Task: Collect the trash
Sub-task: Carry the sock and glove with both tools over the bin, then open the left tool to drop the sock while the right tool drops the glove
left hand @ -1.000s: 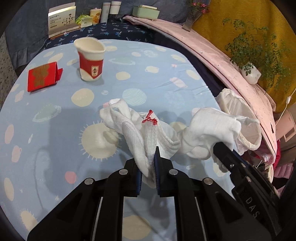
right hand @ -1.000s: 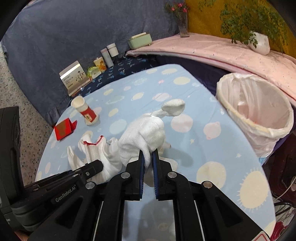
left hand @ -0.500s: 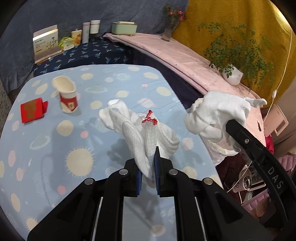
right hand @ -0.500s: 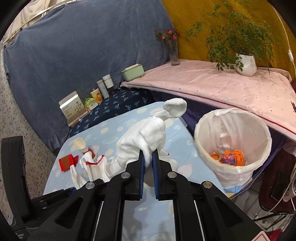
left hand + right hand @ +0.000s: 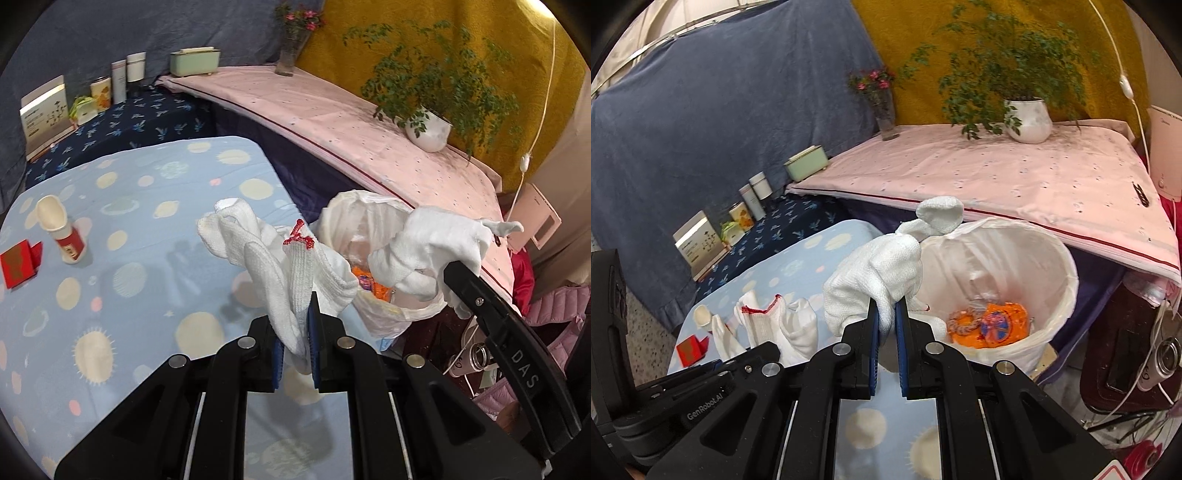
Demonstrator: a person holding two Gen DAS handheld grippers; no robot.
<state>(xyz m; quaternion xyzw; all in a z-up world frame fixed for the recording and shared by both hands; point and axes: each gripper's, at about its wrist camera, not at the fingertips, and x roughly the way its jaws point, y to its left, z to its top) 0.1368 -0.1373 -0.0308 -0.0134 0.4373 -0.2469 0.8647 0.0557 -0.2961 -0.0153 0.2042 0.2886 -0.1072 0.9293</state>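
Bin (image 5: 1060, 254): right of table (image 5: 155, 229), holding wrappers (image 5: 990, 325).
Cup (image 5: 61, 236): on table, right of box (image 5: 18, 262).

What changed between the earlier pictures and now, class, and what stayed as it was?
Both hand-held grippers carried their white gloves off the table toward the lined trash bin. The right hand-held gripper now holds its glove at the bin's rim; the left hand-held gripper brings its red-trimmed glove alongside. Nothing was released. The paper cup and red card stayed on the table.
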